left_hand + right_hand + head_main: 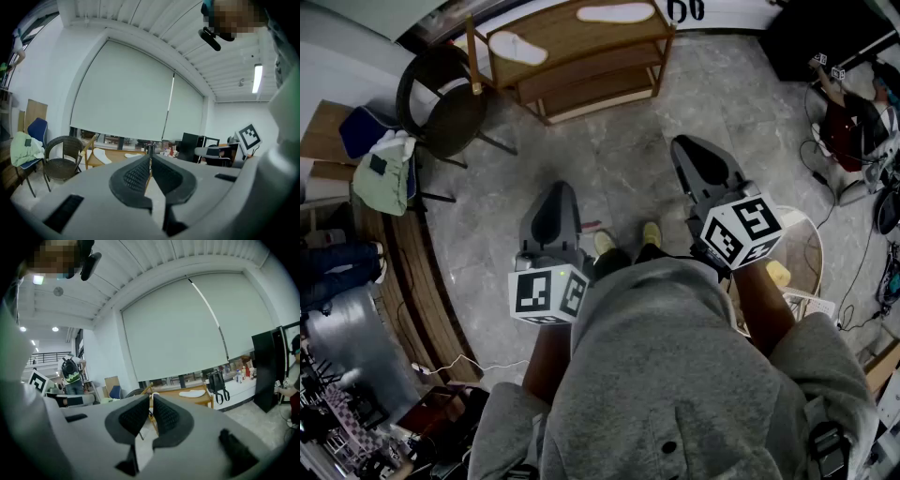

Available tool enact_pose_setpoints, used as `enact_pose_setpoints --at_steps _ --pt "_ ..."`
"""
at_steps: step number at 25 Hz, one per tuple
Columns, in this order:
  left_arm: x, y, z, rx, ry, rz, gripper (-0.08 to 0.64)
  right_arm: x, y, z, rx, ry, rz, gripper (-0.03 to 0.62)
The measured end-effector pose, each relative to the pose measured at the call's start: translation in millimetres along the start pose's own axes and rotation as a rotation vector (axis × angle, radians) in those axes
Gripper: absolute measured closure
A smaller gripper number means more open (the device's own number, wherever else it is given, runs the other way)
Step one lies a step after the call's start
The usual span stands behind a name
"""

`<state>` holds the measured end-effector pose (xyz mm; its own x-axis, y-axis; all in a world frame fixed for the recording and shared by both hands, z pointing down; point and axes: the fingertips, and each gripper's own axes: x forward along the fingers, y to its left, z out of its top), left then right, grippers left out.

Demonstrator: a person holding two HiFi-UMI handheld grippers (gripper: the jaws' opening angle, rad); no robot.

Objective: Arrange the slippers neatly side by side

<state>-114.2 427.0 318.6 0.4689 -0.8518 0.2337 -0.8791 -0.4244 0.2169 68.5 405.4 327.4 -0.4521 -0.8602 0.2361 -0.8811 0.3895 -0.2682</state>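
Grey stone floor point(619, 159) fills the scene, with a low wooden rack point(572, 36) at its far side. On the rack's top board lie two white slippers, well apart. The left slipper point(517, 47) sits near the board's left end, its long axis slanting across the board. The right slipper point(616, 12) lies toward the right end, its long axis running along the board. They are neither parallel nor side by side, so I judge the arranging not yet begun.

Both slippers lie ahead of my grippers, with bare floor between. The left gripper point(558, 192) is nearer the left slipper and the right gripper point(686, 150) nearer the right one. I judge that the slanted left slipper needs the larger turn. A wicker chair point(445, 103) stands just beside the rack's left end, on the left gripper's side.

Only the head view gives the plan: both long axes and the gap between the slippers. The gripper views flatten the slippers to thin white slivers on the board but settle the jaws. In each, the ribbed pads meet at the tips with nothing between them.
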Motion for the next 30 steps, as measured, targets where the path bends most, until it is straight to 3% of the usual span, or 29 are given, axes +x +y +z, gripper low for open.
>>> enact_pose_setpoints --at_steps 15,30 --pt "24.1 -52.3 -7.1 0.000 -0.007 -0.001 0.535 -24.9 -51.3 3.1 0.010 -0.025 0.029 0.552" --pt "29.5 -56.7 -8.0 -0.001 -0.012 0.005 0.535 -21.0 -56.8 15.1 -0.012 -0.049 0.045 0.554"
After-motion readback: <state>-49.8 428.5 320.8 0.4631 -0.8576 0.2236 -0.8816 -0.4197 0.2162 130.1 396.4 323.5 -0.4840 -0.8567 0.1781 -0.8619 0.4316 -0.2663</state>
